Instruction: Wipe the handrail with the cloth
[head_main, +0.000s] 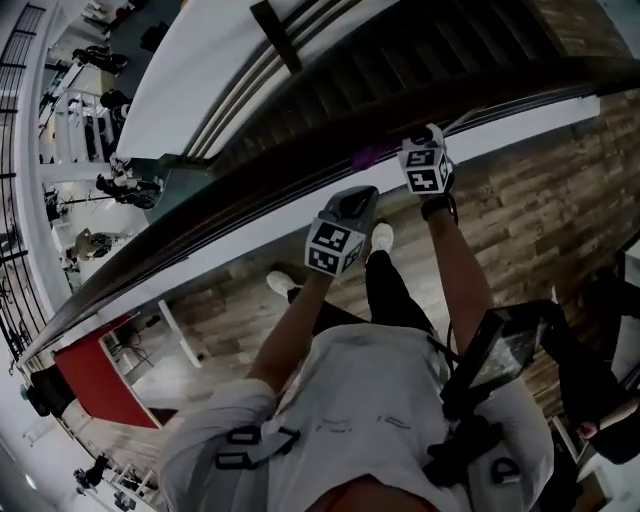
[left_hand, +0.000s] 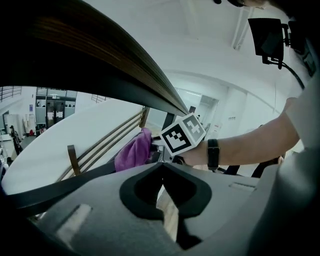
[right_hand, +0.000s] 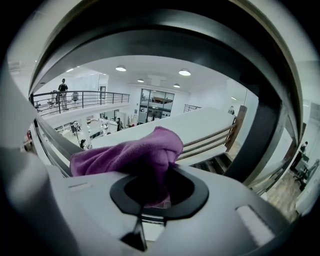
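Wipe looks underway, not done

Your right hand-held gripper (right_hand: 151, 189) is clamped on the purple cloth (right_hand: 131, 151) at the handrail (head_main: 205, 238), upper middle. Your left hand-held gripper (left_hand: 162, 192) is closed and empty. The lower-left stretch likely remains.

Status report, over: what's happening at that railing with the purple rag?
Right gripper shut on cloth. Left gripper shut, empty. Cloth up at handrail, contact unclear. No obstruction seen.

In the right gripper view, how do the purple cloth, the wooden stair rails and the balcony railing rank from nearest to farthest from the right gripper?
1. purple cloth, centre, clamped between the jaws.
2. wooden stair rails, right of centre, beyond the cloth.
3. balcony railing, upper left, across the hall.
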